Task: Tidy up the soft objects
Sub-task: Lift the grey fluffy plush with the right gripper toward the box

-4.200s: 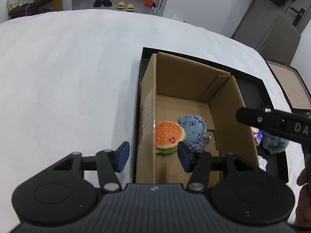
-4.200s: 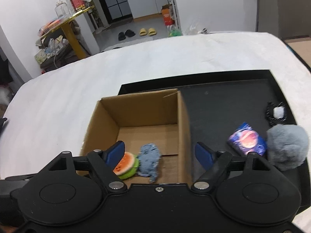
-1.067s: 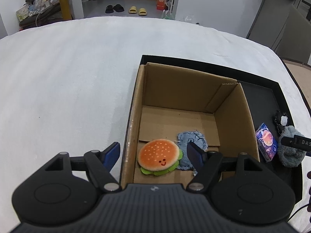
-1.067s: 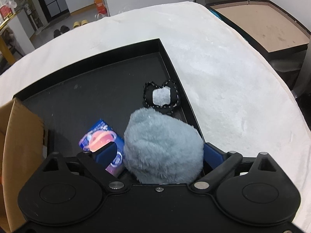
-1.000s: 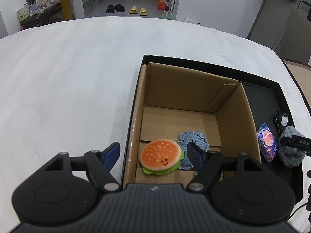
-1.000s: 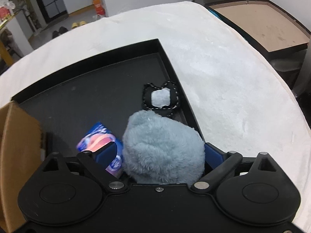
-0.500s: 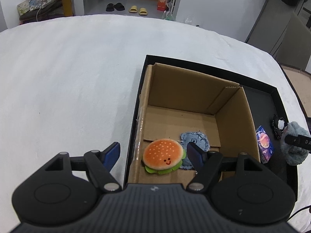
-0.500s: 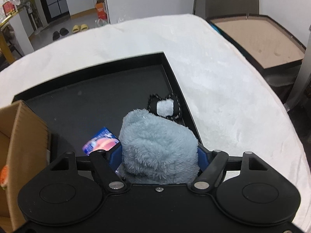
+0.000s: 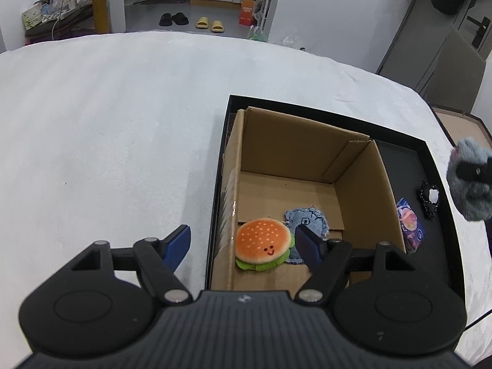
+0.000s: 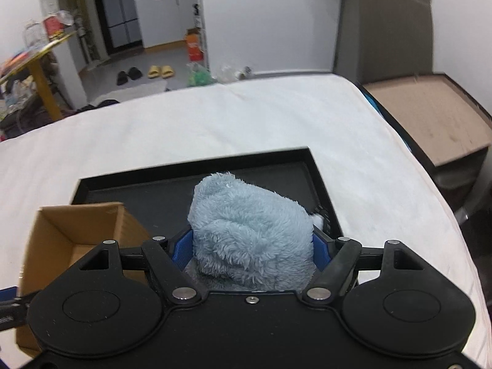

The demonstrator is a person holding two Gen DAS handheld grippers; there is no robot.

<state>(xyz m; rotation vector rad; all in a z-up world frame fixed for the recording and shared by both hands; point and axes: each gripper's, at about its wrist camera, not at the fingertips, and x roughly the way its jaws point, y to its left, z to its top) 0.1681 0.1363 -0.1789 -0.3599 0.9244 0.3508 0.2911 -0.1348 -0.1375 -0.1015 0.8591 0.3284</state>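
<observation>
2 toys already in the cardboard box (image 9: pixel 310 153): burger plush (image 9: pixel 263 243) and blue denim patch (image 9: pixel 307 223), just ahead of the left gripper (image 9: pixel 241 244), spread and empty. right gripper (image 10: pixel 252 247) pinching the grey fluffy toy (image 10: pixel 250 230), lifted above the black tray (image 10: pixel 190 166); long axis pointing forward and up from the fingers. left on the tray: printed packet (image 9: pixel 410 223) and small black-edged piece (image 9: pixel 430 200).
</observation>
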